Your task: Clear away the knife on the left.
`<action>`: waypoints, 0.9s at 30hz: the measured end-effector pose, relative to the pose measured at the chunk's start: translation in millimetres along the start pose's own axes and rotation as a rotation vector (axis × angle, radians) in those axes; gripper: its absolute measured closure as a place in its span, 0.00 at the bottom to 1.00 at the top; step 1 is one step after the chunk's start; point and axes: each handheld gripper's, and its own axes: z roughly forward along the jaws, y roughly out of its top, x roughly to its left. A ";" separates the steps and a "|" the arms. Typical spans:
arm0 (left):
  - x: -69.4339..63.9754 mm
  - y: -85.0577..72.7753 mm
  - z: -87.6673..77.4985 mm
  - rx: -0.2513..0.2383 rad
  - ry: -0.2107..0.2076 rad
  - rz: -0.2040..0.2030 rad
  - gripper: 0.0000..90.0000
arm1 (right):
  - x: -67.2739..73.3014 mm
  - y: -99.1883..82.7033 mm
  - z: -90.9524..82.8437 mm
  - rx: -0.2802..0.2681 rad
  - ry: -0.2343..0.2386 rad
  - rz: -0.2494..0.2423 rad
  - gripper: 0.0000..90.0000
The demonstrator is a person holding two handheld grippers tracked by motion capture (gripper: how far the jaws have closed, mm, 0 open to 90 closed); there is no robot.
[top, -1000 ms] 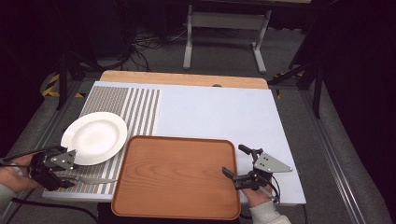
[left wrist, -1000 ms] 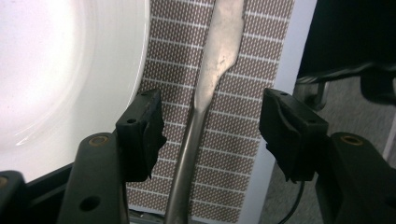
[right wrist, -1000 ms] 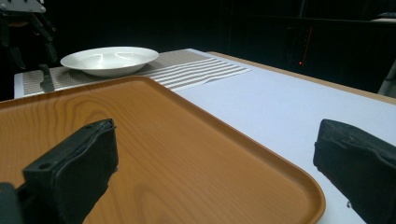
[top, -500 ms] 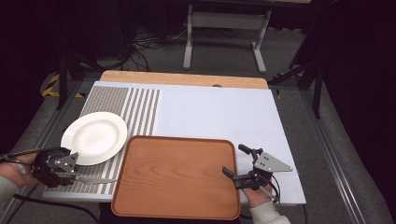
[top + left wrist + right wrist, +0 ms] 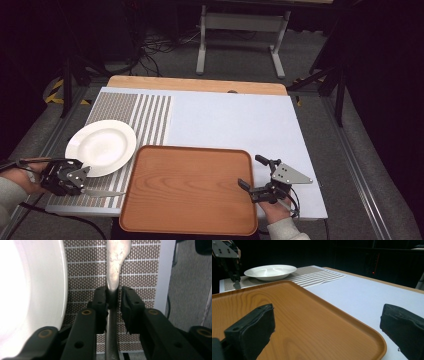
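A table knife (image 5: 113,270) lies on the woven placemat (image 5: 140,272) just right of the white plate (image 5: 27,290). My left gripper (image 5: 114,293) straddles its handle; the jaws have just been closing, the left pad touches the handle and a thin gap remains at the right pad. In the high view the left gripper (image 5: 82,185) sits at the table's front left, with the knife blade (image 5: 105,193) pointing toward the wooden tray (image 5: 190,190). My right gripper (image 5: 251,172) stands open across the tray's right rim (image 5: 372,340), holding nothing.
The white plate (image 5: 101,147) rests on the striped placemat (image 5: 145,117). A pale blue mat (image 5: 240,125) covers the table behind the tray. The table's front edge lies close below both hands. A metal stand (image 5: 240,30) is on the floor beyond.
The left gripper has edged slightly right along the knife and its jaws have narrowed around the handle. The right gripper, tray and plate have kept still.
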 end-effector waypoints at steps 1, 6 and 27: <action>0.3 0.1 0.9 -0.006 0.005 0.011 0.86 | -0.1 0.0 -0.1 -0.001 -0.002 0.001 0.01; -0.8 -0.5 1.5 -0.010 0.010 0.019 0.88 | -0.2 0.3 -1.6 -0.011 -0.006 0.004 0.01; -1.7 2.9 1.0 0.014 0.016 0.019 0.89 | -0.5 0.6 -3.1 -0.016 -0.005 0.008 0.01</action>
